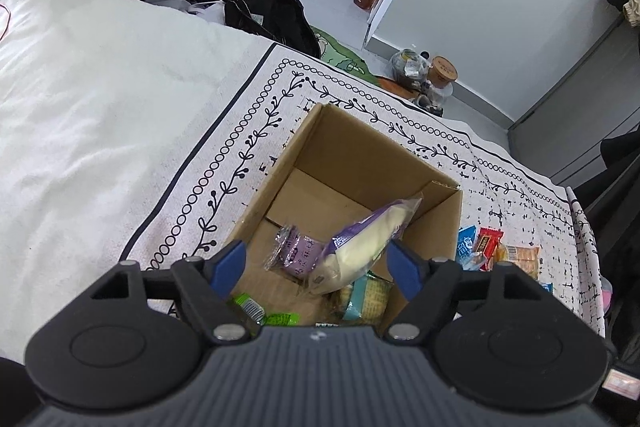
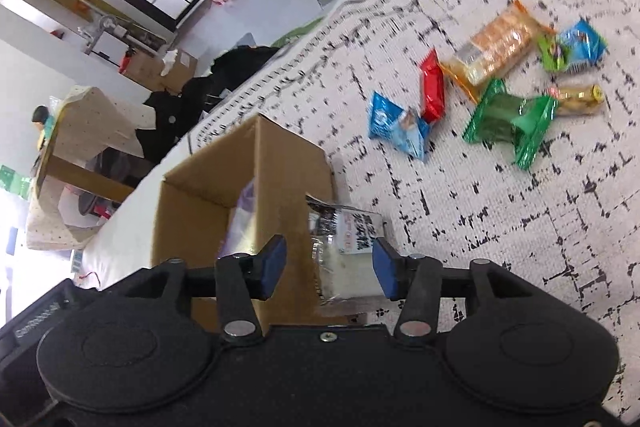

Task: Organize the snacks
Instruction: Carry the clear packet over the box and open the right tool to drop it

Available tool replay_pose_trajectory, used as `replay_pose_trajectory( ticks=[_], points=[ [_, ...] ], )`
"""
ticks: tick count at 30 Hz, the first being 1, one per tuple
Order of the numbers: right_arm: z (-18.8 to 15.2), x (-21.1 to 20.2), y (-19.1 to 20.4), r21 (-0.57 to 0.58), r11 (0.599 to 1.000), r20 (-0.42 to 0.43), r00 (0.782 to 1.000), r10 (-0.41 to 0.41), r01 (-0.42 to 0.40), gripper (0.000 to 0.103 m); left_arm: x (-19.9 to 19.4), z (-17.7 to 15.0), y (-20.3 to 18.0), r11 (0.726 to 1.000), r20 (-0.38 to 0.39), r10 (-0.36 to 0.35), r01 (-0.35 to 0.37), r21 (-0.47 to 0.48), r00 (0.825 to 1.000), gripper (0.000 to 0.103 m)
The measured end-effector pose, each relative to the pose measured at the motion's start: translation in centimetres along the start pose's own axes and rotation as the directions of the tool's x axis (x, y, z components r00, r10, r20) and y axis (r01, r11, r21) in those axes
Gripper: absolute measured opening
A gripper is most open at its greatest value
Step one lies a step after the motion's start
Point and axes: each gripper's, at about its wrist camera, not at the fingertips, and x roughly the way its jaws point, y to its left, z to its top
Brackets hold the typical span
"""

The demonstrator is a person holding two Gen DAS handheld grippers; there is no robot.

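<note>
The open cardboard box (image 1: 340, 155) stands on the patterned cloth (image 1: 256, 131). My left gripper (image 1: 316, 269) hovers open over the box's near end. A long purple-and-white packet (image 1: 368, 243) leans inside the box between the spread fingers, beside a small purple packet (image 1: 296, 251), a teal packet (image 1: 366, 297) and a green one (image 1: 256, 309). My right gripper (image 2: 330, 269) is just right of the box (image 2: 276, 163), half closed on a clear packet with white filling and black print (image 2: 352, 251).
Loose snacks lie on the cloth (image 2: 480, 227) to the right of the box: two blue packets (image 2: 396, 125), a red one (image 2: 433, 91), an orange cracker pack (image 2: 496, 47), a green wrapper (image 2: 510, 119) and a golden one (image 2: 576, 99). A white blanket (image 1: 100, 99) lies to the left. Jars (image 1: 440, 71) stand beyond the far edge.
</note>
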Motion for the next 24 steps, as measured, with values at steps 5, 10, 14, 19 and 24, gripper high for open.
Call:
replay_pose_trajectory(
  ticks=[5, 10, 14, 19, 24],
  points=[
    [-0.1, 1.5, -0.8, 0.025, 0.999, -0.027, 0.999, -0.022, 0.023, 0.055, 0.8, 0.0, 0.0, 1.000, -0.017, 0.000, 0.000, 0.002, 1.000, 0.077],
    [-0.1, 3.0, -2.3, 0.068, 0.997, -0.057, 0.998, -0.019, 0.023, 0.072, 1.4, 0.1, 0.1, 1.000, -0.027, 0.003, -0.003, -0.006, 1.000, 0.077],
    [-0.6, 4.2, -3.2, 0.105, 0.994, -0.083, 0.996, 0.038, -0.030, 0.063, 1.8, 0.1, 0.1, 1.000, -0.039, 0.006, -0.006, -0.009, 0.999, 0.077],
    [-1.2, 4.1, -2.6, 0.071, 0.996, -0.087, 0.994, 0.066, -0.060, 0.045, 1.9, 0.1, 0.1, 1.000, -0.040, 0.012, -0.012, -0.011, 0.999, 0.077],
    [-0.8, 2.8, -2.0, 0.060, 0.997, -0.065, 0.997, 0.048, -0.044, 0.043, 1.2, 0.3, 0.4, 1.000, -0.025, 0.009, -0.010, -0.023, 1.000, 0.077]
  ],
)
